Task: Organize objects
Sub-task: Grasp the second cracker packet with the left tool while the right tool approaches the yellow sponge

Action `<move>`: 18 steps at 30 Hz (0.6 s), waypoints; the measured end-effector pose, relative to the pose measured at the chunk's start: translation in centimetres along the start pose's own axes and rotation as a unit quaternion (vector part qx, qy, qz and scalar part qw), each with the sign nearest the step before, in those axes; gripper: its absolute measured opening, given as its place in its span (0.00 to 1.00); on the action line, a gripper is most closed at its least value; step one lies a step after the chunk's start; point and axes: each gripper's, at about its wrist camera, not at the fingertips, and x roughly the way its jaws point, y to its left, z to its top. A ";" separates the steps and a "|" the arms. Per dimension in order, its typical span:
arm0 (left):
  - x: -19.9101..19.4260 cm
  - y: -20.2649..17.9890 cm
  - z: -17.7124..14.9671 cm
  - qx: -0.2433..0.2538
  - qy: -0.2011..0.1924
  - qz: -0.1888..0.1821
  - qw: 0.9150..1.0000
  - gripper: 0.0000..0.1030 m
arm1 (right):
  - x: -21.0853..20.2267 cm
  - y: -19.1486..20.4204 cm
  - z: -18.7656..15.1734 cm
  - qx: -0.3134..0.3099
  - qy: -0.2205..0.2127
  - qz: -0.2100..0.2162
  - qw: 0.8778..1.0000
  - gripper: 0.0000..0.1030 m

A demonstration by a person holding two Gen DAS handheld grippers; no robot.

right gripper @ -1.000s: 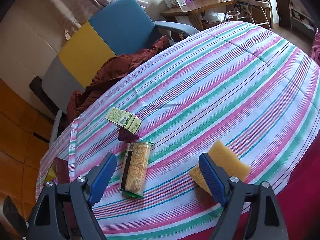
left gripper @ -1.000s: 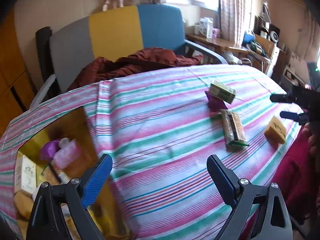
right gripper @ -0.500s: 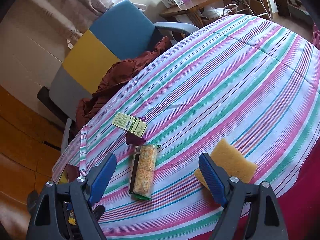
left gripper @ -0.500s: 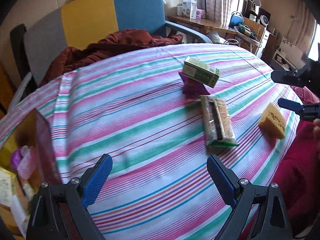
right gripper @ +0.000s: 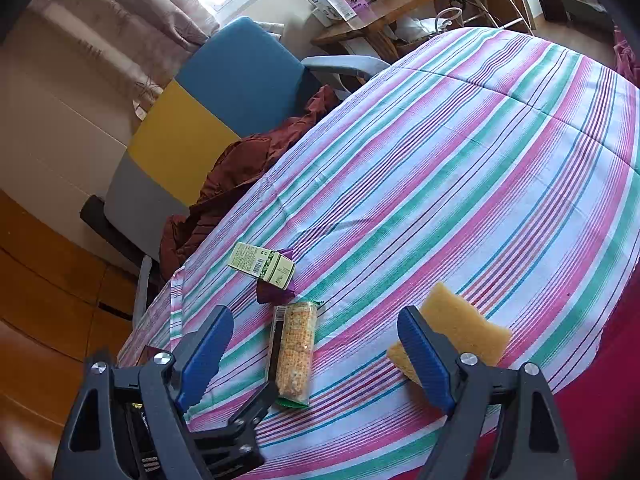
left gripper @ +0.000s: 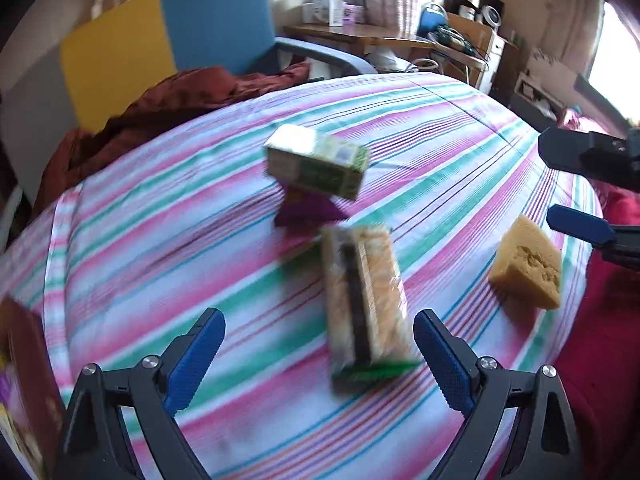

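From your left wrist view, your left gripper [left gripper: 318,354] hangs wide open and empty, the cracker packet [left gripper: 362,300] lying between its fingers on the striped counter [left gripper: 160,240]. This view is blurred; close now and you may pinch the slippery wrapper off-centre or nudge the green carton [left gripper: 316,166] off the purple thing [left gripper: 306,210] it sits on.

From your right wrist view, your right gripper [right gripper: 316,354] is also wide open and holds nothing. The sponge [right gripper: 464,328] sits behind its right finger [right gripper: 426,360] near the counter's edge; a sideways brush could push it off.
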 end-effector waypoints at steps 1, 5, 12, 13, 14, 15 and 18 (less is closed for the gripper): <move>0.4 -0.4 0.4 0.007 0.002 -0.002 1.000 0.93 | 0.1 0.0 0.0 0.000 0.002 0.002 1.000 0.83; 2.7 -1.8 1.1 0.038 0.014 0.008 0.999 0.85 | 0.1 0.0 0.0 0.000 0.003 0.004 1.000 0.83; 4.2 -0.2 0.6 0.004 0.017 -0.006 1.000 0.57 | 0.2 -0.1 0.0 0.003 0.006 0.004 1.000 0.84; 3.9 -0.1 0.4 0.008 0.011 -0.009 1.000 0.50 | 0.2 -0.1 0.1 0.003 0.008 0.004 1.000 0.83; 3.7 0.0 0.1 0.012 0.008 -0.010 1.000 0.47 | 0.2 -0.1 0.1 0.004 0.009 0.003 1.000 0.83; 3.6 0.2 -0.1 0.012 0.007 -0.011 1.000 0.47 | 0.2 -0.2 0.1 0.005 0.009 0.002 1.000 0.83; 3.1 0.5 -1.0 0.006 0.002 -0.013 1.000 0.47 | 0.3 -0.3 0.1 0.008 0.010 0.002 1.000 0.83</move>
